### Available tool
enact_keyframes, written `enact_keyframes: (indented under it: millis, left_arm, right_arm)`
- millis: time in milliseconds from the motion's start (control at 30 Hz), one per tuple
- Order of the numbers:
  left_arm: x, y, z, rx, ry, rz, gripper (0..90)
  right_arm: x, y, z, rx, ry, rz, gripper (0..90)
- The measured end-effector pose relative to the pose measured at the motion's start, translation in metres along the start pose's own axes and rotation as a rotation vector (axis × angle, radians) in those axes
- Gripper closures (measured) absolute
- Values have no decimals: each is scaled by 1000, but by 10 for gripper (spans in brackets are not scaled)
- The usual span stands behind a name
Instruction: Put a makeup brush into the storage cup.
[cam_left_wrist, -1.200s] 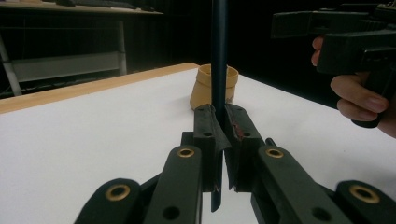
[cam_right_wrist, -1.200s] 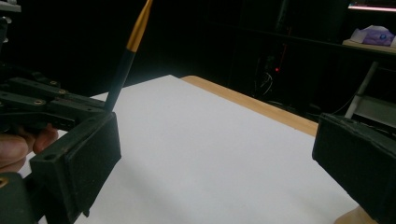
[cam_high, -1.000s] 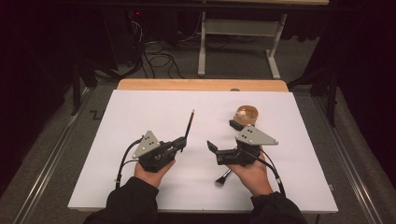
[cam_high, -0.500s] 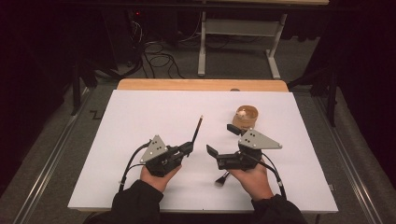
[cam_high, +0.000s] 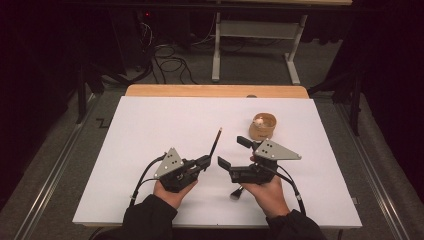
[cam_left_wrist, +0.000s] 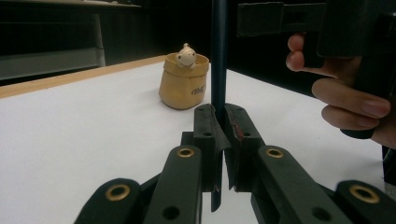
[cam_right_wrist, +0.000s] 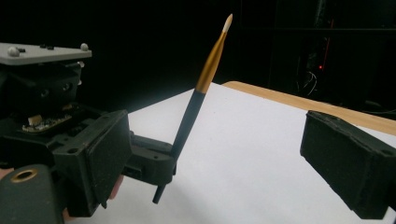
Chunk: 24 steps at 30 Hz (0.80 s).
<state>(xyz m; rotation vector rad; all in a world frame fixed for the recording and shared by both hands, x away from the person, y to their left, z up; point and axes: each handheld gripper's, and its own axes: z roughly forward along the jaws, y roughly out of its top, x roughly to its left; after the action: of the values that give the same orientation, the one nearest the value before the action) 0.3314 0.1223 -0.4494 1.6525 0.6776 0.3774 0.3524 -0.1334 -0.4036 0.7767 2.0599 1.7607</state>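
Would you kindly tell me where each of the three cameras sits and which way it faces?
High view: above the person's side, looking forward and down on the white table; both forearms, left tool and right tool show.
Left gripper view: rides the left tool, looking along shut jaws clamping the brush toward the pot; the other hand's fingers show.
Right gripper view: rides the right tool, facing the left tool.
Shared: the brush appears in all three.
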Motion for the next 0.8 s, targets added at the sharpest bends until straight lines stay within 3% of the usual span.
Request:
enact_keyframes:
  millis: [400, 800]
  left_arm:
    - [-6, -2, 3, 2, -22, -1, 844]
    - [-10, -4, 5, 0, -35, 1, 844]
  right_arm:
    - [1, -4, 2, -29, 30, 59, 224]
    - [-2, -7, 1, -58, 56, 112, 410]
